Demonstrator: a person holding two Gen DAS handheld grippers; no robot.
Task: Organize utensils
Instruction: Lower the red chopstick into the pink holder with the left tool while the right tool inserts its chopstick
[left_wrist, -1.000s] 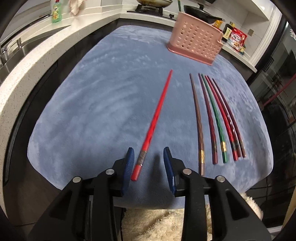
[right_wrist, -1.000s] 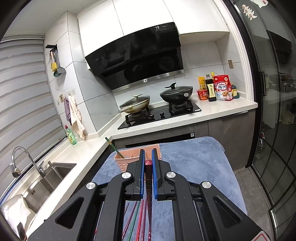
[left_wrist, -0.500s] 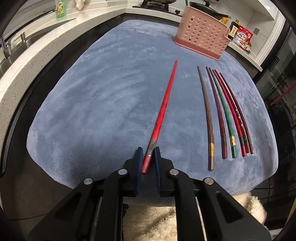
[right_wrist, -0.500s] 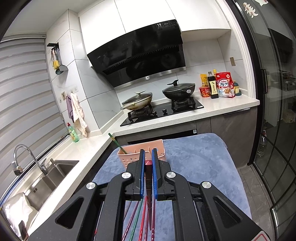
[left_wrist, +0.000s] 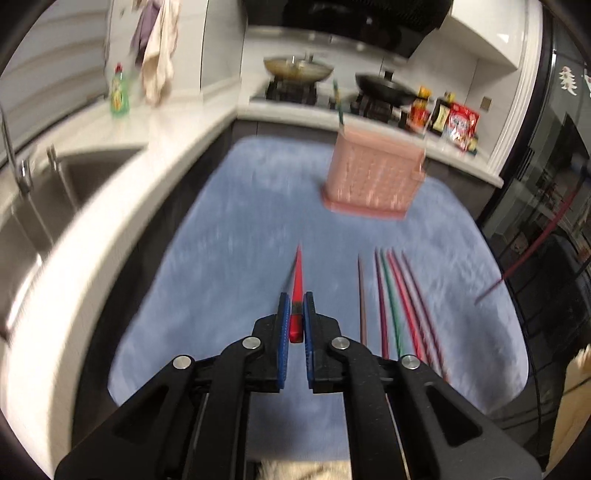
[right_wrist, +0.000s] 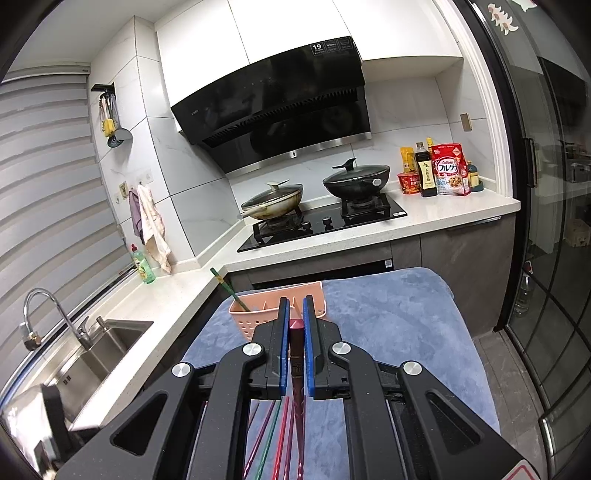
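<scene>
Left gripper (left_wrist: 294, 318) is pinched on the butt end of a red chopstick (left_wrist: 297, 274), blue pads (left_wrist: 283, 332) pressed to either side, shaft projecting forward over the blue mat (left_wrist: 229, 258) with its tip clear of the fabric; the frame is motion-blurred, so fine contact detail can't be read. Right gripper (right_wrist: 294, 328) is likewise clamped on a dark maroon chopstick (right_wrist: 295, 326) near its thick end, the rest running down out of sight below the jaws. Five more chopsticks (left_wrist: 391, 295) are laid side by side on the mat, just right of the left gripper. Pink perforated utensil basket (left_wrist: 371, 181) is standing at the mat's far edge, one green chopstick (right_wrist: 229, 290) already leaning in it. Handling judgement: each stick is light, stiff, thin and lacquered, so likely slippery between flat pads and prone to pivoting when held at one extreme end. A hold a bit further in from the butt would give less swing. Tip-first entry into a basket compartment is favoured; low fragility, but a loosely held stick could slide out.
</scene>
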